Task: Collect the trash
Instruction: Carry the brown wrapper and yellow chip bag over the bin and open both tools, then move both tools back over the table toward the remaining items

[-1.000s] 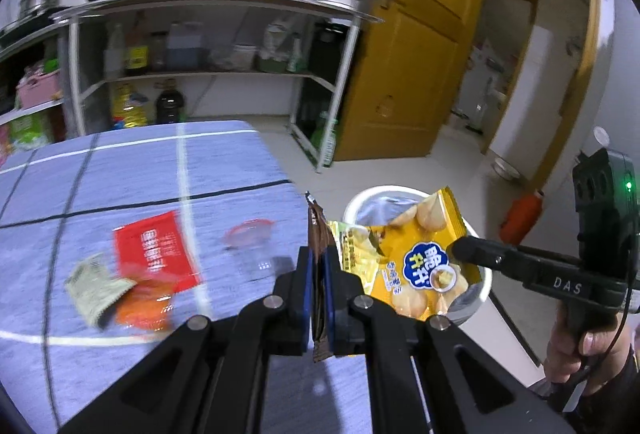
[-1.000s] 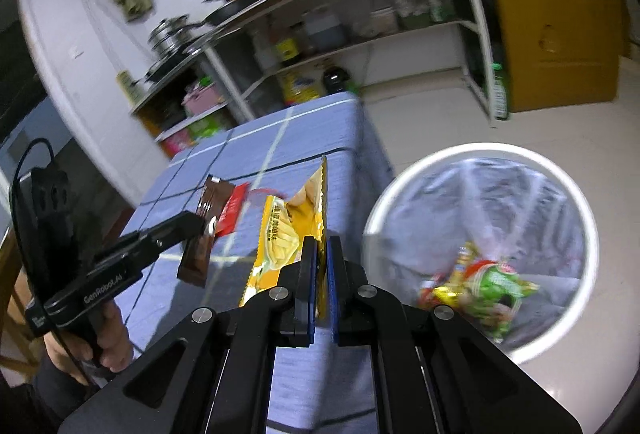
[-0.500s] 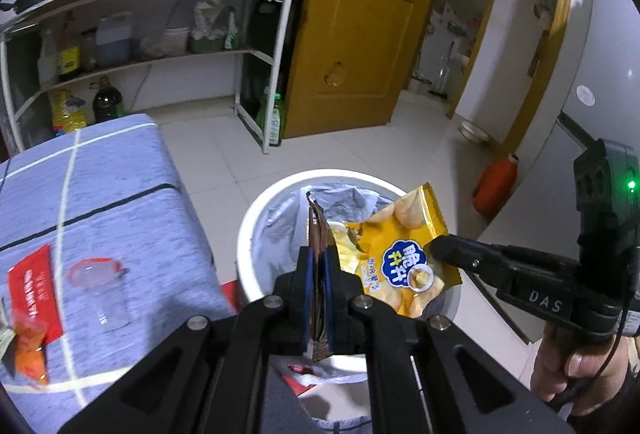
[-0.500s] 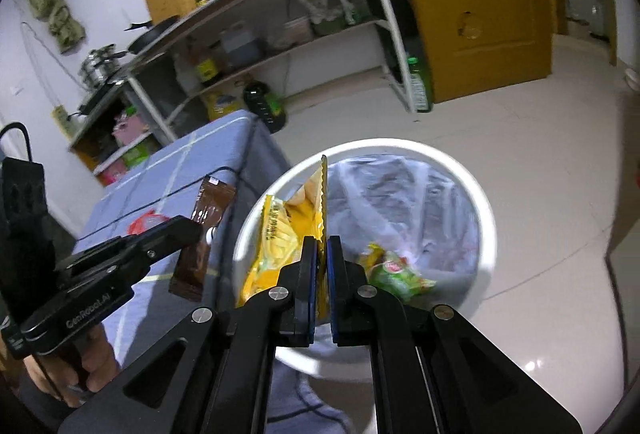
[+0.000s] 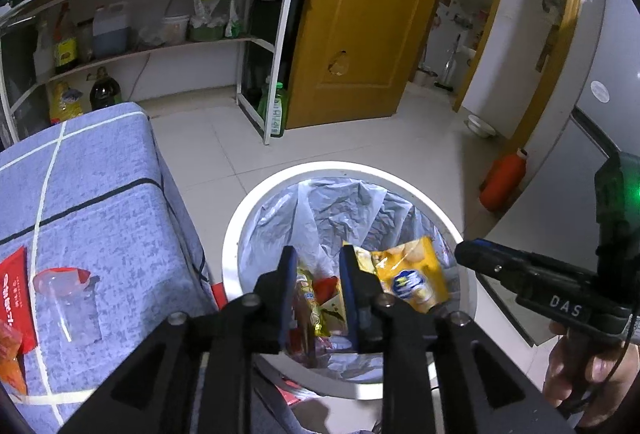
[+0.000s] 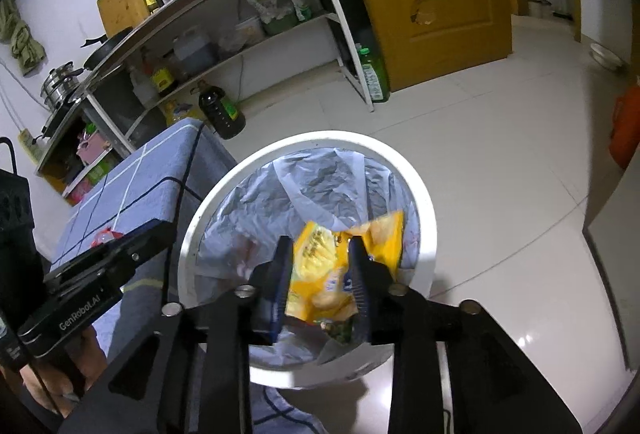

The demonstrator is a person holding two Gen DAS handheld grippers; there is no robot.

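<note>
Both tongs hang over the white trash bin (image 5: 232, 242), which stands on the tiled floor just beside the table's right edge; the left gripper (image 5: 318, 288) has its jaws spread with nothing between them, and the right gripper (image 6: 320, 284) likewise stands spread and holds nothing; in the left wrist view the right gripper shows from the side, but its jaws cannot be judged there.

Inside the bin's clear plastic liner (image 5: 348, 210) lies the yellow chip bag (image 5: 412, 274), against the right-hand wall in the left view and directly beyond the right gripper's fingers in the right view, where it looks blurred; left of it lie other wrappers, among them a red one (image 5: 326, 286) and a green one (image 6: 340, 330).

On the blue cloth-covered table (image 5: 100, 194), near its right edge, a clear plastic cup (image 5: 70, 298) lies tilted, its red lid peeled up; a red packet (image 5: 14, 298) and an orange wrapper (image 5: 10, 358) lie at the frame's left edge.

Farther off stand a metal shelf rack (image 5: 256, 46), a green bottle (image 5: 276, 106) at its foot, a wooden door (image 5: 360, 18), and an orange bottle (image 5: 502, 178) on the floor.
</note>
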